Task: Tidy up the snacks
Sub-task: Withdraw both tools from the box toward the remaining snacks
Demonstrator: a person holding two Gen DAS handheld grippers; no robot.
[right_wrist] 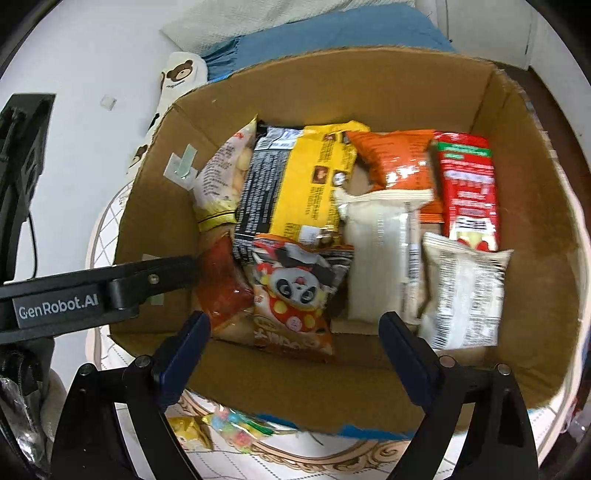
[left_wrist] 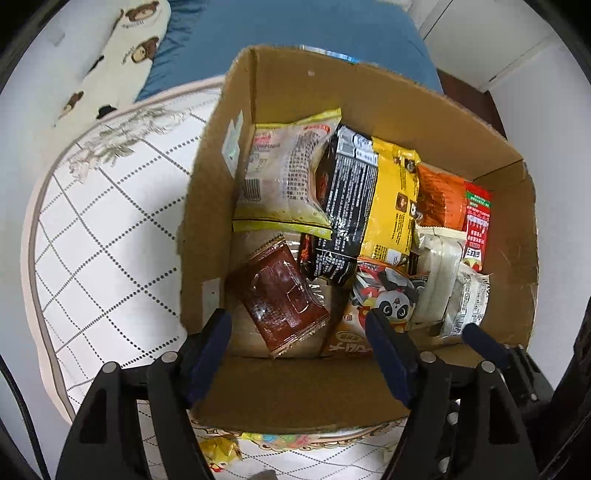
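Quilted white bedding [left_wrist: 92,229] with a dotted grid carries an open cardboard box [left_wrist: 306,391], and a blue sheet [left_wrist: 295,26] and a bear-print pillow [left_wrist: 122,62] lie beyond it. Inside the box the snack packs are packed closely, most with their long axes running from the near wall toward the far wall. A pale puff bag with yellow trim [left_wrist: 284,177] leans at the far left; just beside it stand a black packet [left_wrist: 347,206] and a yellow packet [left_wrist: 391,199], then an orange bag [right_wrist: 399,158] and a red packet [right_wrist: 469,188] at the right wall. Nearer the cameras lie a dark red-brown sachet [left_wrist: 284,299], tilted with its long axis slanting toward the left wall, a panda-printed pack [right_wrist: 295,291], and two whitish packs [right_wrist: 376,258] set lengthwise side by side. The left gripper [left_wrist: 299,354] hovers over the near wall, jaws spread and empty. The right gripper [right_wrist: 295,347] does likewise, jaws wide apart, holding nothing. Loose candy wrappers [right_wrist: 236,428] lie on the bedding outside the box.
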